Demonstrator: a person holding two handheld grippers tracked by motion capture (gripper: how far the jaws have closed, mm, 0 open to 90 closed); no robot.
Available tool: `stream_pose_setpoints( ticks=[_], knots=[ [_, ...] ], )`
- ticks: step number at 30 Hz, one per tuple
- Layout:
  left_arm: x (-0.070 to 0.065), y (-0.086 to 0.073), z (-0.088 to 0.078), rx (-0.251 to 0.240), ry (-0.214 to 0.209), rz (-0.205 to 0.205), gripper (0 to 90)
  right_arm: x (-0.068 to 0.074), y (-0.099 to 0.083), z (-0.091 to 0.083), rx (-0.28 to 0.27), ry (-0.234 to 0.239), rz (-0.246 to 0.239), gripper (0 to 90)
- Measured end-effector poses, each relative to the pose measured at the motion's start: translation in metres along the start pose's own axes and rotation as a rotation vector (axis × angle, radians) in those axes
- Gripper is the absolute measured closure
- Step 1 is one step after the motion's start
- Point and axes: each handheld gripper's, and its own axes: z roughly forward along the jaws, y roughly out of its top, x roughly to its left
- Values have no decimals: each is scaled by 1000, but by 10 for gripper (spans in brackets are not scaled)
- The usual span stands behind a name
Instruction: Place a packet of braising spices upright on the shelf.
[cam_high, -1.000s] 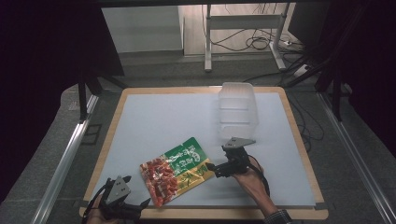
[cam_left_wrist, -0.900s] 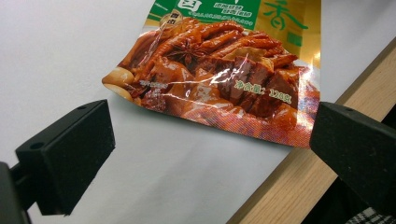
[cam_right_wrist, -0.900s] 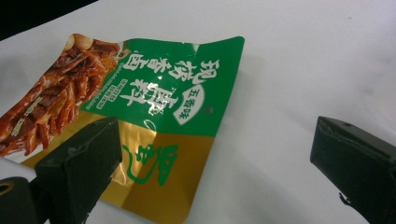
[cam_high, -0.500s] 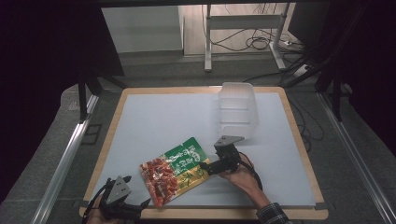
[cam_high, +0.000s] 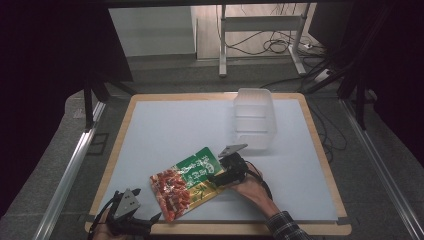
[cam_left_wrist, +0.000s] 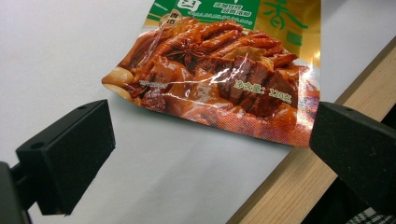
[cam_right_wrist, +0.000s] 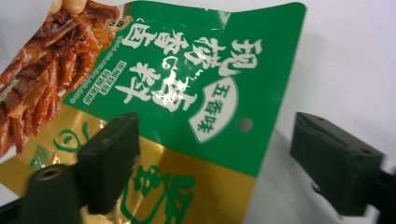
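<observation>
Slid in over the edge of the snack pouch (cam_high: 187, 182) since the earlier frame, the right gripper (cam_high: 220, 176), jaws just been closing with the pouch's green and gold end between them. Not yet clamped: in the right gripper view one jaw over the gold band of the pouch (cam_right_wrist: 196, 107), the other out past its edge above the white mat (cam_right_wrist: 345, 60), pads apart and not pressing. Probably placed so as to pinch the thin sealed end, easiest to lift. Pouch flat on the mat (cam_high: 165, 135), near the front wooden rim (cam_high: 240, 229), well apart from the clear plastic tub (cam_high: 255, 117) behind it, likely where the pouch is headed. Left gripper (cam_high: 131, 220) just in front of the pouch's red end, at the front rim, jaws spread wide and holding nothing, pouch (cam_left_wrist: 219, 79) lying ahead of them untouched; seemingly parked out of the way while the right works. Count: one pouch, one tub, two grippers, one mat
</observation>
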Motion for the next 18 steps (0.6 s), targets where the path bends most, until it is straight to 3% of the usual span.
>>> stream_pose_setpoints(
  ticks=[3,8,11,14,18],
  knots=[
    [0,0,0,-1,1,-4,1,1,4,4,6,19,-10,292],
    [2,-1,-1,-7,-1,-14,0,6,8,9,40,11,-47,492],
    [1,0,-1,-6,-2,-12,0,7,11,8,25,-10,-63,637],
    [2,-1,-1,-7,-2,-14,0,3,17,6,15,35,-25,795],
    [2,-1,-1,-10,-2,-17,0,6,20,8,48,51,-34,887]
  ],
)
